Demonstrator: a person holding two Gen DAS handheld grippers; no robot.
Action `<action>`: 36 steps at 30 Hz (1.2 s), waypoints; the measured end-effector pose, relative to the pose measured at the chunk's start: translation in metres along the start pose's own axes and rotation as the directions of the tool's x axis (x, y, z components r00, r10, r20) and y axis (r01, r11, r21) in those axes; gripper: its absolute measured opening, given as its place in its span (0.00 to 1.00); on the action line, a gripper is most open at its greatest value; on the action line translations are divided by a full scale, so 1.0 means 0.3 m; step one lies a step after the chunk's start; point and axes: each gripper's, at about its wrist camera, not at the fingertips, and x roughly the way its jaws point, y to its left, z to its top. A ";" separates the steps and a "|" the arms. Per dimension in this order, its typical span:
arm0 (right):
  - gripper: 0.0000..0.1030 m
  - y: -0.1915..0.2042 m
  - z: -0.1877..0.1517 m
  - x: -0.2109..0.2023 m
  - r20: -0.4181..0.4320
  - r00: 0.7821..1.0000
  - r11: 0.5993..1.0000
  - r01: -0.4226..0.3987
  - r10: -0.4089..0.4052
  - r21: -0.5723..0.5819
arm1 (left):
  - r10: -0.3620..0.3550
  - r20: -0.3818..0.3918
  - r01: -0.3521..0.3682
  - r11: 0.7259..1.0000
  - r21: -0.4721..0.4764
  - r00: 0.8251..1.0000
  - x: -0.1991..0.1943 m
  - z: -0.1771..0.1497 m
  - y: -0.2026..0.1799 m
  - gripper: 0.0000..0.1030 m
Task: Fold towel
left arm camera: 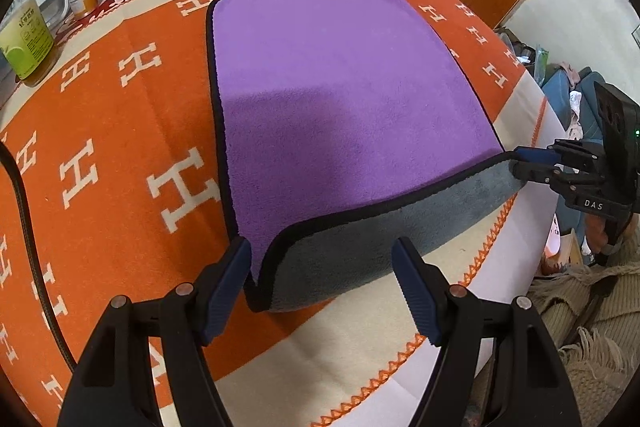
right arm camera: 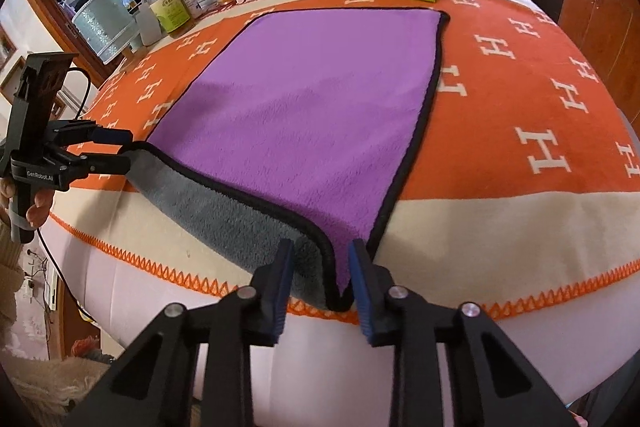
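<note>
Towel (left arm camera: 340, 87): purple face up, spread on the orange blanket (left arm camera: 120, 147); near edge lifted, grey underside showing
Left gripper (left arm camera: 322, 267): jaws wide apart, straddling near-left corner
Right gripper (right arm camera: 322, 267): jaws part-closed around near-right corner; grip unclear
</note>
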 end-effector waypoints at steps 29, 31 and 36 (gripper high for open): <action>0.12 -0.002 0.003 0.011 -0.015 1.000 0.999 -0.008 0.008 -0.032 | -0.094 -0.076 0.089 0.994 -0.067 0.993 0.054 -0.021 0.075 0.22; 0.11 -0.001 0.004 0.012 -0.015 1.000 0.999 -0.007 0.007 -0.031 | -0.089 -0.072 0.083 0.994 -0.077 0.993 0.054 -0.023 0.080 0.17; 0.10 -0.003 0.005 0.012 -0.017 1.000 0.999 -0.005 0.004 -0.031 | -0.069 -0.065 0.064 0.995 -0.075 0.996 0.050 -0.029 0.080 0.11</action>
